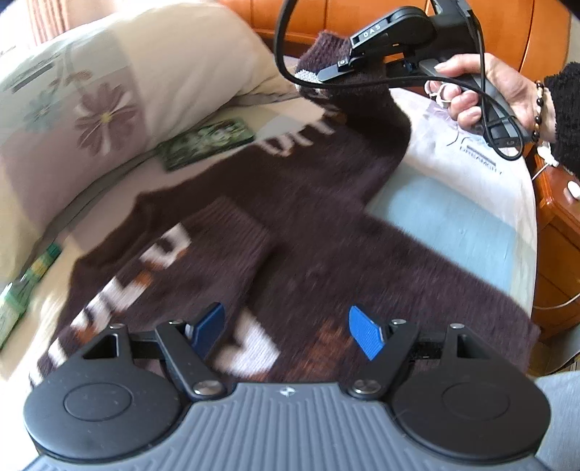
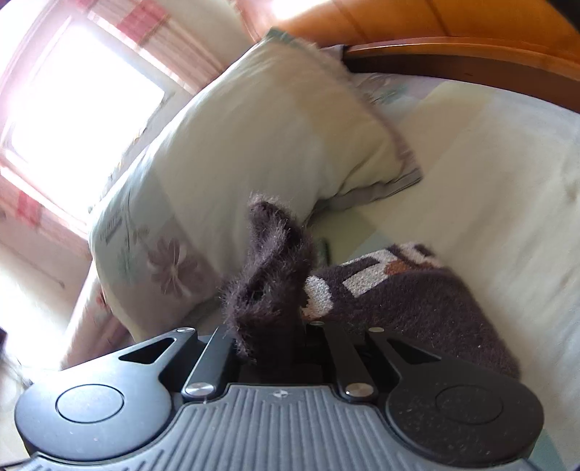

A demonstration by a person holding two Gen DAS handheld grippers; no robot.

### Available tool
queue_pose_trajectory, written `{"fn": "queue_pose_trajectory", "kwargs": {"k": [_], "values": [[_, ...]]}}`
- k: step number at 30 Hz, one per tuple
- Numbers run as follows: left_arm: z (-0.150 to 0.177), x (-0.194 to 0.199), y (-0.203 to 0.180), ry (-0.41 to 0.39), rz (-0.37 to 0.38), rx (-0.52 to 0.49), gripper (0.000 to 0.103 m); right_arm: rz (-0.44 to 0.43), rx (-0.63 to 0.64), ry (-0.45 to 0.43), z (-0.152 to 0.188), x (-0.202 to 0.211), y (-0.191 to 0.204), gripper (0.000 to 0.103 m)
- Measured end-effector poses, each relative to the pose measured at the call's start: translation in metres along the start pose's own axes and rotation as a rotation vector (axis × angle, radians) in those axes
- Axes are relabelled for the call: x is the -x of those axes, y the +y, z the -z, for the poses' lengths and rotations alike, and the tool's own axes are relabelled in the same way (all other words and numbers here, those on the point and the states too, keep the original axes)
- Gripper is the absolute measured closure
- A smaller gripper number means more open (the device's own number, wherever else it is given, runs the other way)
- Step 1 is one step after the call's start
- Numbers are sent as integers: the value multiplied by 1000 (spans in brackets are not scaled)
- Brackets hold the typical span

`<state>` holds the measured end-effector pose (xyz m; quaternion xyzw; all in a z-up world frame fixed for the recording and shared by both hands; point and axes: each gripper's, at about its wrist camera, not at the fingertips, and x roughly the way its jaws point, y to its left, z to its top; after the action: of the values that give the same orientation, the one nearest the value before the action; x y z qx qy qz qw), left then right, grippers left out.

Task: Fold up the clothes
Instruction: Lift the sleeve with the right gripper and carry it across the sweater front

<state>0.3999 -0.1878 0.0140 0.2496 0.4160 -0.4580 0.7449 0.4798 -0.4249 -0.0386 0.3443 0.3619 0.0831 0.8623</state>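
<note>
A dark brown knitted sweater with white and orange lettering lies spread on the bed. One sleeve is folded across its body at the left. My left gripper hovers open just above the sweater's near part, blue pads apart, nothing between them. The other sleeve is lifted off the bed toward the back right. My right gripper is shut on that sleeve's cuff. In the right wrist view the fuzzy cuff bunches up between the shut fingers of the right gripper, with the sweater trailing down to the right.
A large floral pillow lies along the left of the bed. A green patterned card sits beside it. A wooden headboard and nightstand bound the back and right. A person's hand holds the right gripper's handle, cable looping.
</note>
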Motion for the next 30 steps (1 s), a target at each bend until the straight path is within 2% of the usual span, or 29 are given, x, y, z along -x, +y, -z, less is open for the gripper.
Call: {"fn": "queue_pose_trajectory", "kwargs": {"k": [8,17,30], "values": [[49,31,29,15,-16,22,27,102,224,44,32,-31,76,94],[80,53,56,3,-28,48,27,136,393,57,66,-54,140,94],[118,65,75,29,-22,49,27,122,457,79,110,-75,186,94]]}}
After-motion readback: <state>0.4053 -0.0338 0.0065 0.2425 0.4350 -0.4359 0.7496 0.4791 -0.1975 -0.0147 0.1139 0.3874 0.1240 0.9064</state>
